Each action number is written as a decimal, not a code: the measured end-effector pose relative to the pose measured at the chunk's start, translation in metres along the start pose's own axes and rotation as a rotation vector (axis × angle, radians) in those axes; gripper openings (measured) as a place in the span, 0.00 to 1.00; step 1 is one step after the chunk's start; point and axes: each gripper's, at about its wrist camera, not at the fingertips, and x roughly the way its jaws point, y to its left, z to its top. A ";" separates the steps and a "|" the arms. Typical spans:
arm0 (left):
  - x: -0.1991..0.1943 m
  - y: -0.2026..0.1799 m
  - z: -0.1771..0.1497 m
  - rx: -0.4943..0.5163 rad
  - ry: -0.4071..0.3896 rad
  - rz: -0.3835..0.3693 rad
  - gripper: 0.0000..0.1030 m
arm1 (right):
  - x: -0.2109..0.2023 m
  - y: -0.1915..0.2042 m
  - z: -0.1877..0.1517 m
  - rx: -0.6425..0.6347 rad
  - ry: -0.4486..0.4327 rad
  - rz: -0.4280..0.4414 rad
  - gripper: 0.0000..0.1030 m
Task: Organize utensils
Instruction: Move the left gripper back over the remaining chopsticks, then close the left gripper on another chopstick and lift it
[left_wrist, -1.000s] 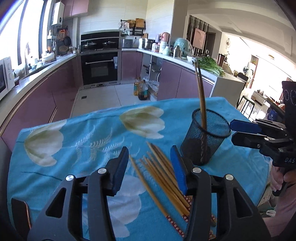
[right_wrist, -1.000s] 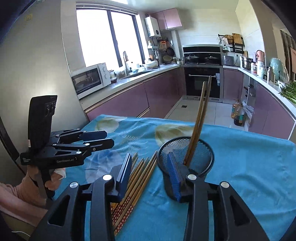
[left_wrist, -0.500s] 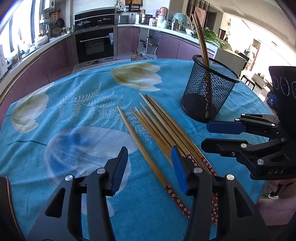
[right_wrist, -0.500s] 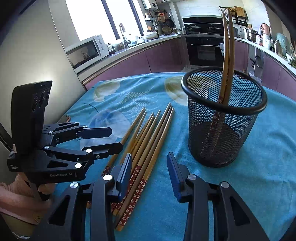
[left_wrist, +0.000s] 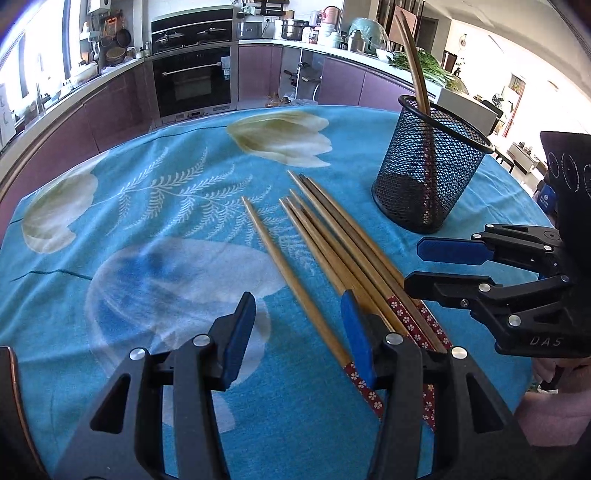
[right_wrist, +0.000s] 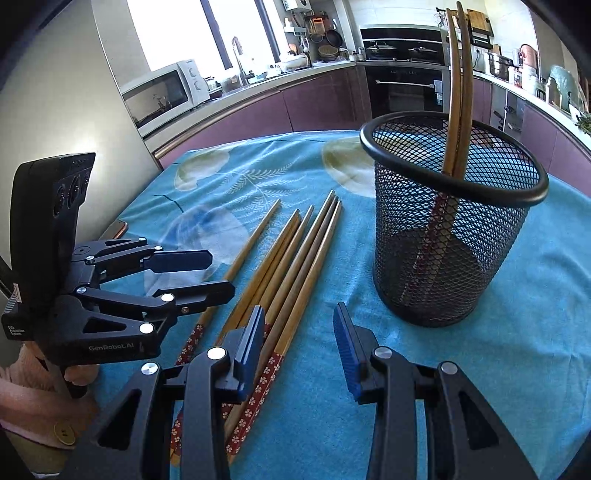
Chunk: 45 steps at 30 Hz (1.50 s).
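Several wooden chopsticks with red flowered ends lie side by side on the blue flowered tablecloth. One chopstick lies a little apart on the left. A black mesh cup stands upright to their right with two chopsticks leaning inside. My left gripper hovers open over the apart chopstick's red end. My right gripper is open low over the bundle's red ends, beside the cup. Each gripper shows in the other's view, the right gripper and the left gripper.
A flat orange-edged object lies at the table's left edge. A pink-sleeved hand holds the left gripper. Purple kitchen counters, an oven and a microwave stand beyond the table.
Both grippers have come down toward the table and tilted downward, so the chopsticks and the cup look closer. Both jaws keep the same gap.
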 end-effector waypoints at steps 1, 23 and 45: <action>0.001 0.001 0.001 -0.004 0.002 0.000 0.46 | 0.001 -0.001 0.000 0.001 0.001 -0.002 0.36; 0.008 0.006 0.003 0.002 0.021 0.019 0.32 | 0.010 0.000 0.006 -0.012 0.031 -0.083 0.27; 0.002 0.012 0.005 -0.101 -0.009 0.029 0.07 | 0.007 -0.009 0.010 0.075 -0.030 -0.077 0.05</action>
